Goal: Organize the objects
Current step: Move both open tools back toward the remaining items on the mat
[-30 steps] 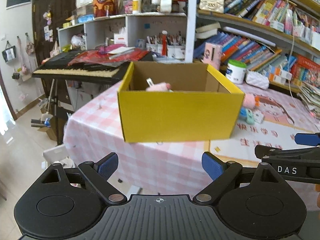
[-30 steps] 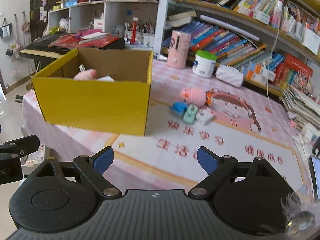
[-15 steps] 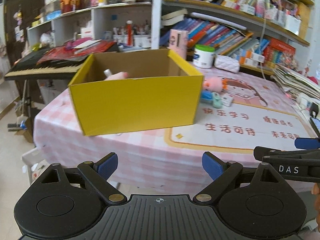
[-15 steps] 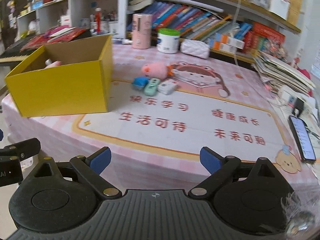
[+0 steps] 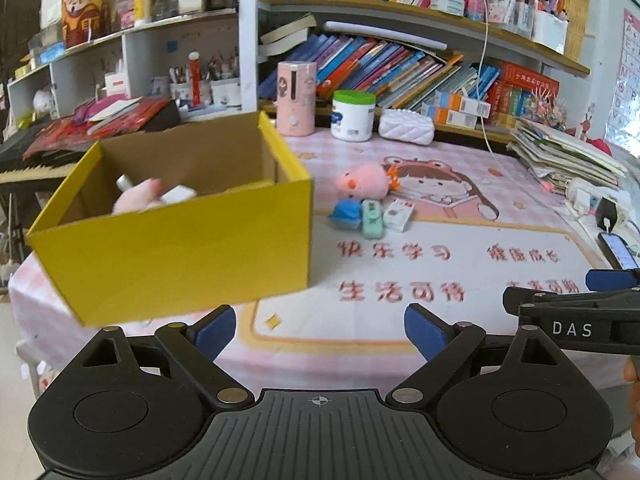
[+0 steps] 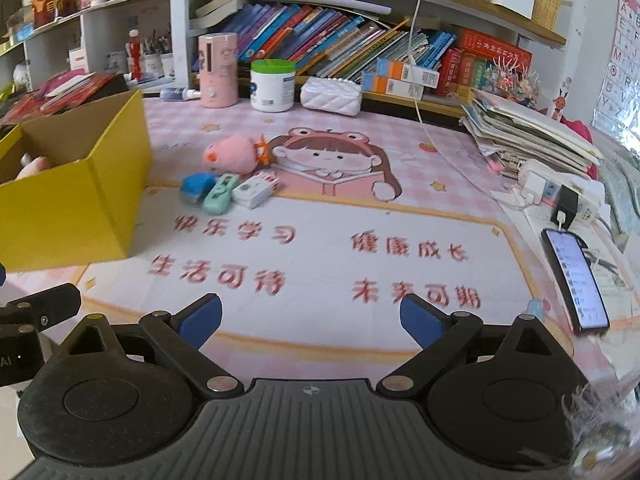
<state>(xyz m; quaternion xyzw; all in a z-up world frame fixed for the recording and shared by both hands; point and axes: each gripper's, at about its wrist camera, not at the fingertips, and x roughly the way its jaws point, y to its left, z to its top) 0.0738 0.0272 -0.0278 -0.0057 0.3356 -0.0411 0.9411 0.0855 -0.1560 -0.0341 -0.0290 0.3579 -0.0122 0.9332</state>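
Both grippers hang over the near edge of the table [image 6: 320, 216], which is covered by a pink checked cloth with a cartoon girl and red characters. The left gripper [image 5: 320, 326] has its jaws spread wide with nothing between them. The right gripper [image 6: 310, 318] is likewise released and empty; its side arm shows at the right edge of the left wrist view. An open yellow box [image 5: 180, 248] stands on the left part of the table, with a pink soft object [image 5: 138, 198] and a small white item [image 5: 178, 194] inside it. Just right of the box, toward the middle of the table, lies a cluster of small things: a pink plush toy [image 6: 230, 154], and nearer than it a blue item [image 6: 196, 186], a mint-green item [image 6: 220, 194] and a white packet [image 6: 256, 190] side by side, touching or nearly so. A phone [image 6: 574, 280] lies at the right edge. A pink cylinder [image 6: 218, 70], a green-lidded tub [image 6: 272, 86] and a white quilted pouch [image 6: 330, 96] stand along the far side, below shelves of books.
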